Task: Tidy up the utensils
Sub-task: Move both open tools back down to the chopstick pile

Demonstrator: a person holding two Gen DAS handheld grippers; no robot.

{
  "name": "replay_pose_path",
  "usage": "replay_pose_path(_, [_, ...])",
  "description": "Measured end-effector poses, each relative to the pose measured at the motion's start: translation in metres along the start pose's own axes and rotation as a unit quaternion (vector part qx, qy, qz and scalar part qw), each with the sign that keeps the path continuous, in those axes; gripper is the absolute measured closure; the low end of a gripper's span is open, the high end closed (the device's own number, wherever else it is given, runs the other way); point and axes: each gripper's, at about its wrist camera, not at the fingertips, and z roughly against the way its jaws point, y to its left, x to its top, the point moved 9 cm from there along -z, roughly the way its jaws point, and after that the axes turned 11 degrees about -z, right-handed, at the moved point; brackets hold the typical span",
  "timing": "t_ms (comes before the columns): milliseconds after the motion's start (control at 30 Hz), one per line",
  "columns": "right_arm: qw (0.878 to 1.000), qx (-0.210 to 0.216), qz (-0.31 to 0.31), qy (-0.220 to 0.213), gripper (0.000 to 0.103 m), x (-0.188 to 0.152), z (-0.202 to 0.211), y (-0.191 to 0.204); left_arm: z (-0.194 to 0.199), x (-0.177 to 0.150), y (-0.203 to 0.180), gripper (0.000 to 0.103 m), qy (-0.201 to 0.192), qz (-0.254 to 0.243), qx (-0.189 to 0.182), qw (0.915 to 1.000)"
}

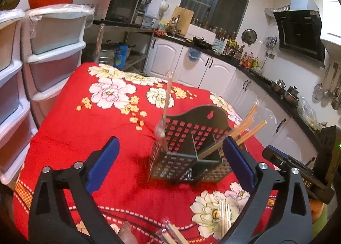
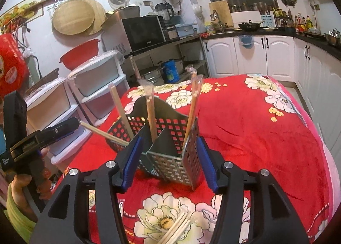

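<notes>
Left gripper (image 1: 170,163): jaws spread wide, pinching nothing, aimed at the holder.

Right gripper (image 2: 167,158): jaws spread, empty, flanking the holder's near corner without visible contact.

Holder (image 2: 168,143): perforated black caddy with dividers, standing on the red floral cloth (image 2: 266,137), toward the middle of the table.

Chopsticks in holder (image 2: 151,118): several, some in clear wrappers, leaning outward at different angles (one slants far toward the left gripper).

Loose chopsticks (image 2: 177,231): lying on the cloth at the near edge, under the right gripper, not yet sorted.

Risks, as judged: the holder looks light on soft cloth, so a jaw brushing its wall or a leaning stick could tip it; slick wrappers may slip when pinched.
</notes>
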Motion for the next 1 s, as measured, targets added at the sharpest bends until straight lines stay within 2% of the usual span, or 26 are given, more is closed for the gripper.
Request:
replay_pose_path(433, [0.999,-0.007,0.017,0.032,0.052,-0.028,0.000,-0.001,0.002,-0.046,0.012,0.012,0.047,0.028,-0.004,0.9985])
replay_pose_path(1000, [0.997,-0.009,0.027,0.078,0.052,-0.070,-0.003,-0.003,0.001,-0.108,0.017,0.012,0.102,0.037,0.004,0.9941])
